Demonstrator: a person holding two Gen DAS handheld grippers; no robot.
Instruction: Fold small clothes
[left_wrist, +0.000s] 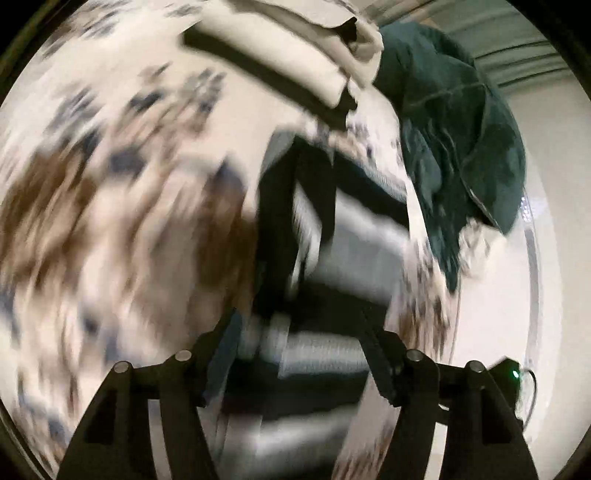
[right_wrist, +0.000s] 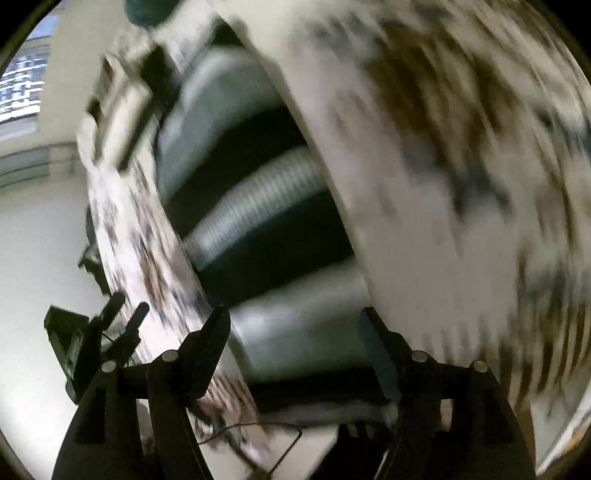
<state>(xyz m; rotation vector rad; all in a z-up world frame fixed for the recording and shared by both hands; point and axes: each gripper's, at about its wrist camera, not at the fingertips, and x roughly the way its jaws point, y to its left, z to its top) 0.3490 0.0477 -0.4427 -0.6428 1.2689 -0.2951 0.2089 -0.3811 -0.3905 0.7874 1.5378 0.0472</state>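
The bedspread (left_wrist: 92, 221), white with brown and grey-blue blotches, fills most of both views; I judge it serves as the folding surface, since everything else lies on it. Both pictures are smeared by motion, so fine detail is lost.

At its far end sits a stack (left_wrist: 288, 62) of cream folded pieces, with a dark green heap (left_wrist: 454, 140) beside it. The neat stack looks like finished work kept clear of the working spot; the loose heap is probably what still waits, though that is a guess.

The striped garment (right_wrist: 258, 206), the piece in hand for folding, lies on the bedspread directly ahead of both tools. It has broad bands of dark and pale grey-white, the pale bands ribbed like knit. Its outline appears roughly rectangular, so it may already be folded, but the blur hides its edges.

The left gripper (left_wrist: 299, 354) stands with its jaws apart over the stripes, and I see no cloth pinched between them. The right gripper (right_wrist: 295, 347) is likewise spread wide above the same garment, with nothing clamped. In the right view the left tool shows at the bedspread's edge.
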